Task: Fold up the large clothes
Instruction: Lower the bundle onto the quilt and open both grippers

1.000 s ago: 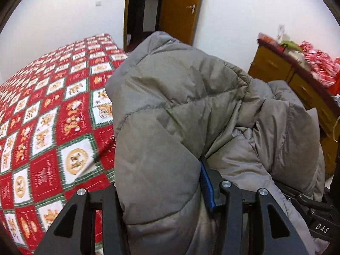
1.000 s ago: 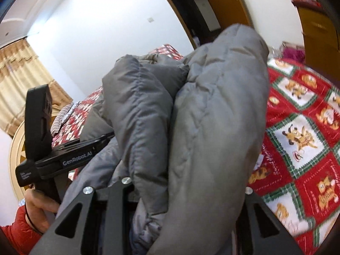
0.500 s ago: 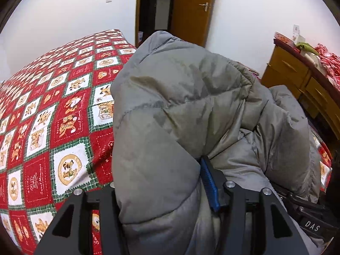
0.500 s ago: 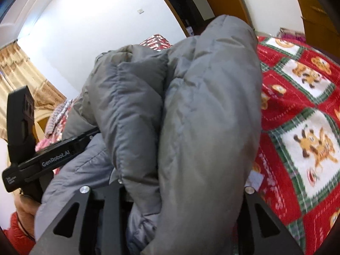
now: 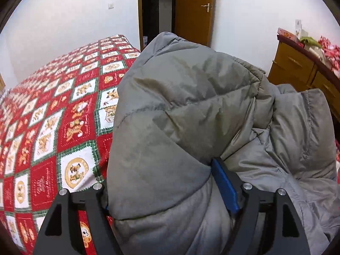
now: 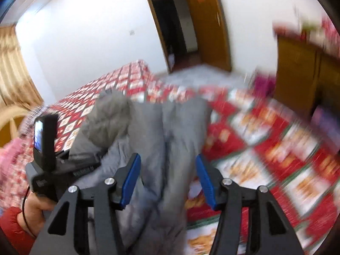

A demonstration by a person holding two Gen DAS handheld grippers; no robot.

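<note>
A big grey padded jacket (image 5: 187,114) lies bunched on the bed. In the left wrist view a thick fold of it fills the space between the jaws of my left gripper (image 5: 167,193); one blue pad (image 5: 225,189) shows, the other is hidden under the cloth. In the right wrist view the jacket (image 6: 153,131) lies ahead, blurred. My right gripper (image 6: 167,180) is open with nothing between its blue pads (image 6: 132,176), held just above the jacket. The left gripper's body (image 6: 45,148) and the hand holding it show at the left.
The bed has a red, white and green patterned cover (image 5: 53,116). A wooden dresser (image 5: 301,68) with clutter on top stands on the right. A brown door (image 5: 195,10) and dark doorway are at the back wall. Curtains (image 6: 14,70) hang at the left.
My right gripper has let go of the jacket fold, opened and pulled back; the fold has dropped onto the bed. My left gripper keeps its hold and has tilted slightly.
</note>
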